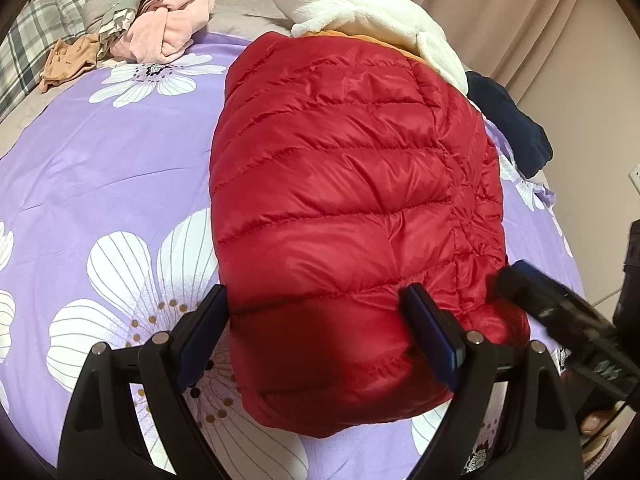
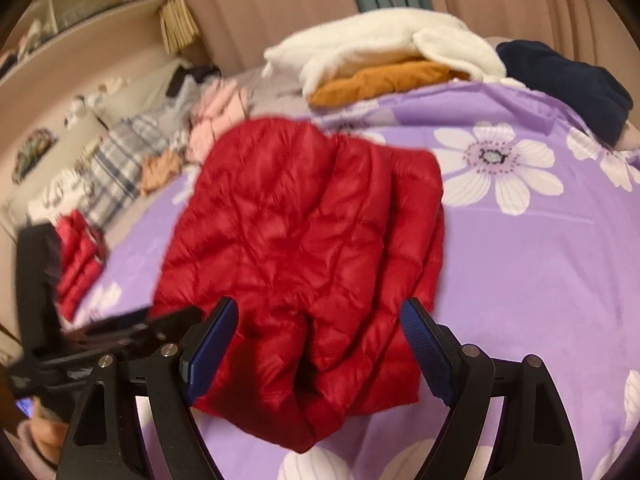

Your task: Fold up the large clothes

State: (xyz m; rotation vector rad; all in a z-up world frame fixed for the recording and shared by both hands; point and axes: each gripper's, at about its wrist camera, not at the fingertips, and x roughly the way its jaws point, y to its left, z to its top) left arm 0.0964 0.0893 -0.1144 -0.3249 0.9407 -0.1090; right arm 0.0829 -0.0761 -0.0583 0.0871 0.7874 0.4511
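Left wrist view: puffy quilted red down jacket (image 1: 344, 208), folded compactly.

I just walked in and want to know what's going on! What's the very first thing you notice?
The shiny red puffy jacket grabs the eye first, lying folded in the middle of the purple bedspread with its big white flowers. Both grippers, left and right, sit at its near end with jaws open. Behind it a fluffy white garment lies on top of an orange one at the far side of the bed.
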